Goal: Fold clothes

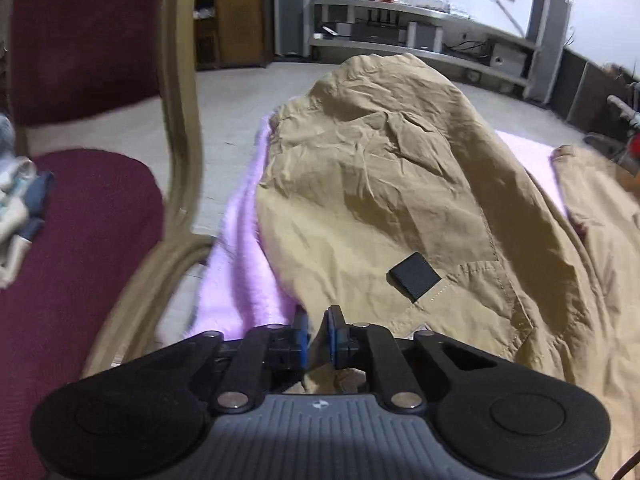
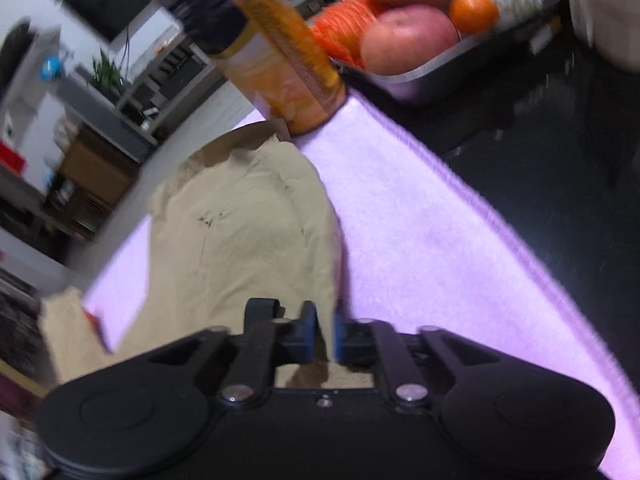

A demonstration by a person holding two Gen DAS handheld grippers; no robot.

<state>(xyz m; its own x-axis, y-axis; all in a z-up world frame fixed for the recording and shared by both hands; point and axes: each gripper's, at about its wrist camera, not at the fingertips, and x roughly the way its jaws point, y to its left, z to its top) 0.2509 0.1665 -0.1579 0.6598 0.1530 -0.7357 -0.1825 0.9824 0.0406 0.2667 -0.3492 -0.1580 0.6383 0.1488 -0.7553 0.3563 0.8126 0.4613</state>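
The pink towel covers most of the worktop, whose dark bare surface shows past the towel's edge toward 2 o'clock in the right wrist view. On the towel lies the tan garment, crumpled and humped. In the left wrist view it fills the centre and runs off toward 4 o'clock, with a stitched pocket seam and a small black tag just ahead of the gripper. In the right wrist view the same tan cloth stretches from the centre up toward 11 o'clock.

At 9 o'clock in the left wrist view stands a chair with dark red upholstery and a pale curved frame, with some folded cloth on its seat.

At 12 to 1 o'clock in the right wrist view sits a metal tray of apples and oranges, and beside it, at 12 o'clock, an orange jar stands at the towel's far edge, blurred.

The left gripper has its jaws clenched on a fold of the tan garment at its near edge. The right gripper likewise has its jaws pinched on the garment's near edge, with cloth bunched between and behind the blue pads.
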